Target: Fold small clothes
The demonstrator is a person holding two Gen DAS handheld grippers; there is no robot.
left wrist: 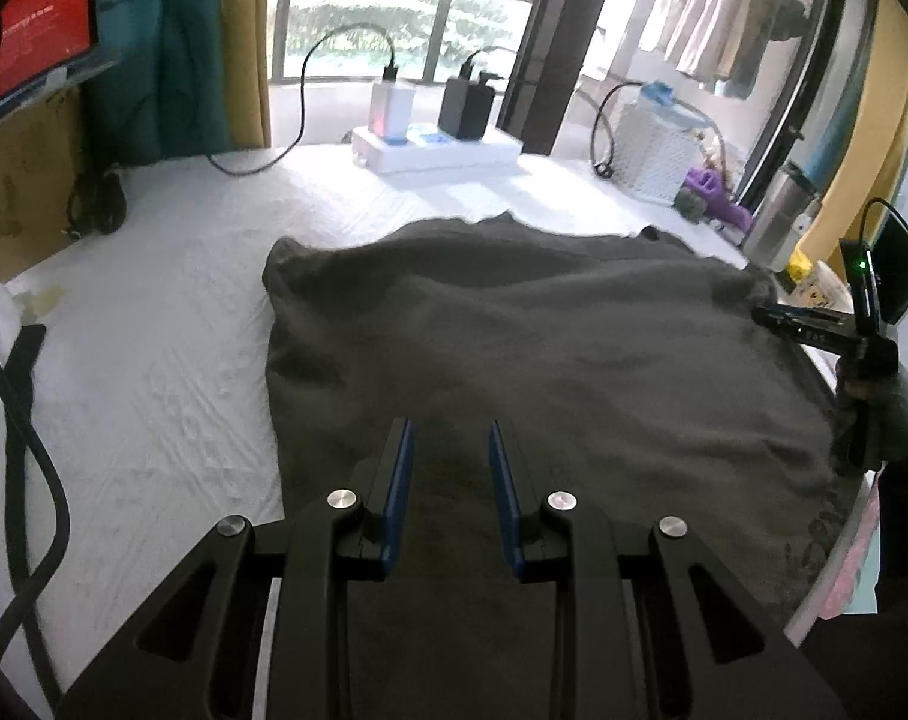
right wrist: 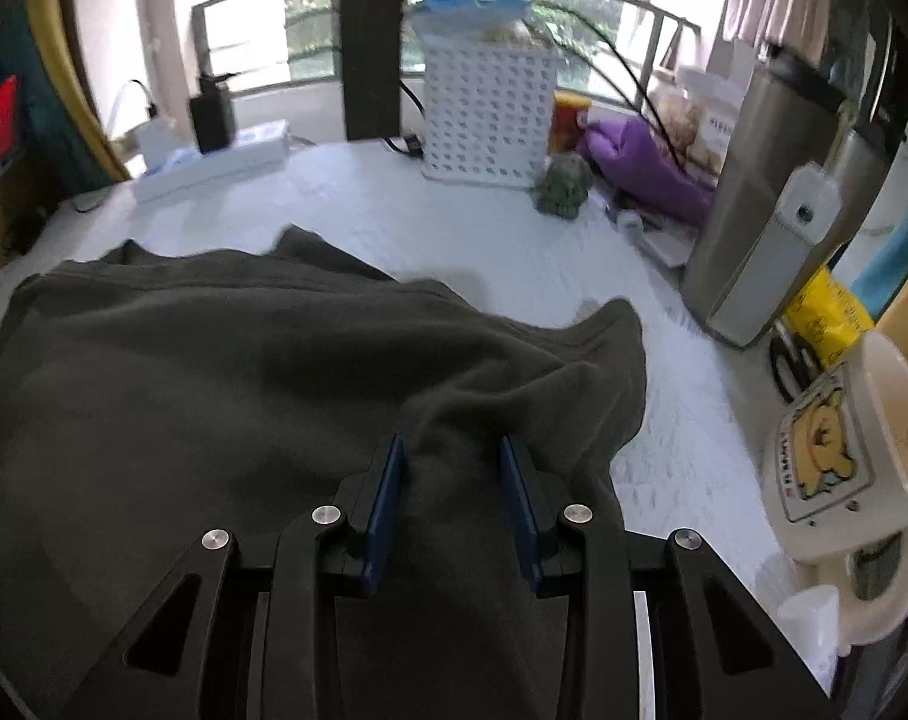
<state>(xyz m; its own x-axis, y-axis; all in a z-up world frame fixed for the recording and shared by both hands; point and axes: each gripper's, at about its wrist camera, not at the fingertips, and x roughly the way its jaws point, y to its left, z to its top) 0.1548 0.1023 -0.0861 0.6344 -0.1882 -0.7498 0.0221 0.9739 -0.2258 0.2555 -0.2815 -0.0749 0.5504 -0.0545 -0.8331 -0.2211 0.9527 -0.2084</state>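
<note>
A dark grey garment (left wrist: 544,330) lies spread and rumpled on the white padded surface (left wrist: 172,312). My left gripper (left wrist: 451,438) sits at its near edge with dark cloth filling the narrow gap between the blue pads (left wrist: 401,480). In the right wrist view the garment (right wrist: 244,348) rises in a bunched ridge from between the pads of my right gripper (right wrist: 451,450), which is shut on that fold near the right edge. The right gripper (left wrist: 772,318) also shows at the garment's far right side, held by a hand.
A white perforated basket (right wrist: 490,114), a purple item (right wrist: 640,162), a steel flask (right wrist: 760,210) and a cartoon mug (right wrist: 844,450) crowd the right side. A white power strip with chargers (left wrist: 436,147) stands at the back. Black cables (left wrist: 22,450) hang at the left.
</note>
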